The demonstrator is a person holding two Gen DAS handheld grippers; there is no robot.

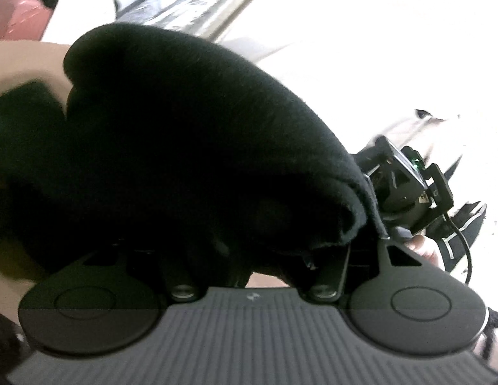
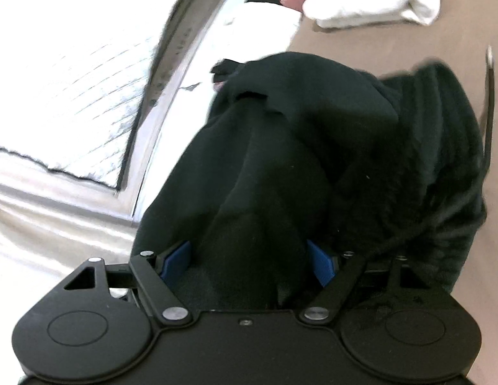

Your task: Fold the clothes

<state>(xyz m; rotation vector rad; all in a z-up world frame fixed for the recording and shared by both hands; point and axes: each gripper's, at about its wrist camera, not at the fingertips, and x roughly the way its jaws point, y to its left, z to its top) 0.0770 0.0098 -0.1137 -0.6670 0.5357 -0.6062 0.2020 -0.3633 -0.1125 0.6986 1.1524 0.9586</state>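
two grippers share one black garment (image 1: 191, 147), and both wrist views are mostly filled with it. starting at the left: the left gripper (image 1: 249, 256) has the dark, fleecy cloth heaped right over its fingers, so the fingers themselves are buried; whether they are pinched on the cloth or standing apart, i cannot tell from this view. past the cloth's left edge a tan surface (image 1: 24, 61) shows, and a pink thing (image 1: 17, 12) sits in the far corner. at the right of that same view the other gripper appears with a cable and part of a hand beside it, close against the garment's edge.

moving right: the right gripper (image 2: 249, 263) has a thick bunch of the black garment (image 2: 281, 160) running between its blue pads (image 2: 321, 264), and the pads sit against both sides of the bunch, so it looks clamped on the cloth. the garment rises from there in loose folds, seemingly lifted rather than spread flat, with the tan surface (image 2: 393, 48) beyond it. a white folded cloth (image 2: 377, 3) lies near the far edge, well apart from the black one.

as for progress, my judgement is that the black garment is mid-handling: bunched, draped and carried, not lying in a neat folded shape. whether this is an opening lift or a later fold being brought over, the pictures do not settle.
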